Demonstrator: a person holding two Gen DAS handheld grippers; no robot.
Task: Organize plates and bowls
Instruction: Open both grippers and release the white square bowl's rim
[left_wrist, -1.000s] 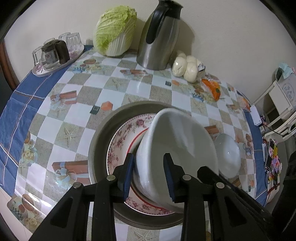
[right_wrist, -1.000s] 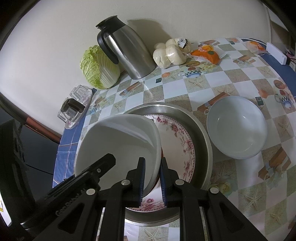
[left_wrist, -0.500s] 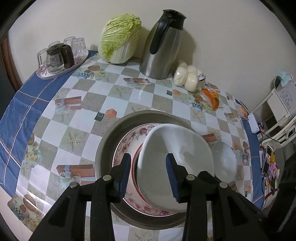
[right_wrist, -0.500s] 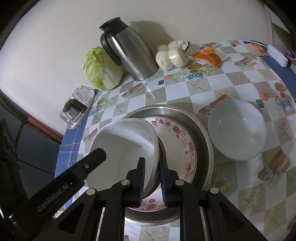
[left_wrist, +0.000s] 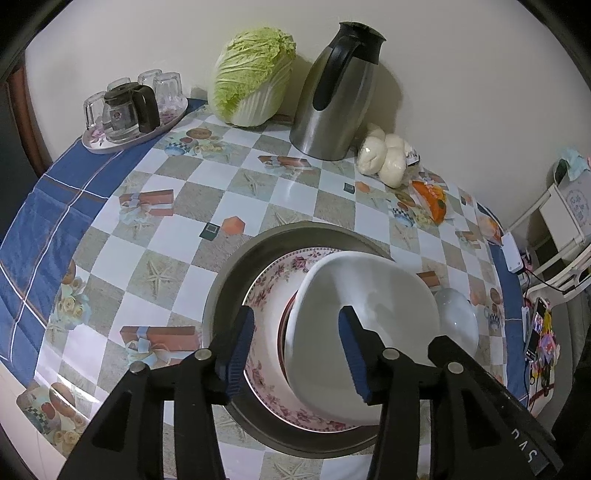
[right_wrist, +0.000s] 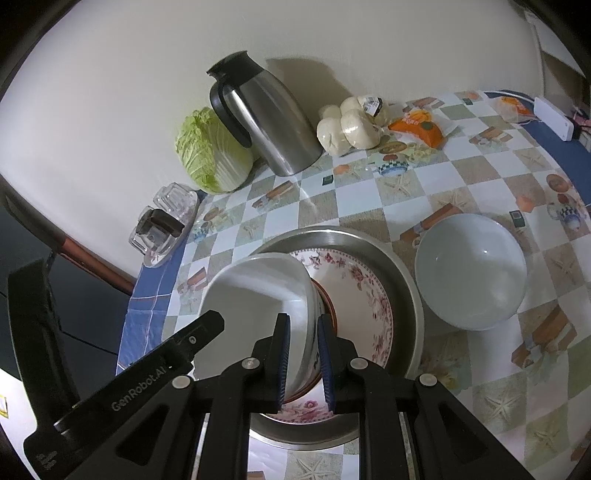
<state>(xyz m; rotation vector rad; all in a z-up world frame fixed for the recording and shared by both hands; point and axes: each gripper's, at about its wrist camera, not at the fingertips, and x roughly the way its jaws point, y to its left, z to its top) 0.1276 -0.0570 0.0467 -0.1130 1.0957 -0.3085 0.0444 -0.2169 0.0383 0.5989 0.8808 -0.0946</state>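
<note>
Right claw (right_wrist: 303, 356) is clamped on the near rim of the white bowl (right_wrist: 258, 295), one pad inside and one outside the wall. The bowl sits tilted inside the floral plate (right_wrist: 365, 295), and that plate lies in the metal basin (right_wrist: 406, 291) straight ahead of both claws. Left claw (left_wrist: 297, 354) has its jaws opening; the bowl's side is between them, and the pads stand clear of it on the left side, while contact on the right side is hard to tell. A second white bowl (right_wrist: 471, 271) rests on the tabletop (right_wrist: 369, 195) to the right of the right claw, just beside the basin. Beyond the basin, near the wall: steel jug (left_wrist: 338, 96), cabbage (left_wrist: 255, 77), bag of buns (left_wrist: 384, 158). Far left of the left claw is a tray of glasses (left_wrist: 129, 110).
</note>
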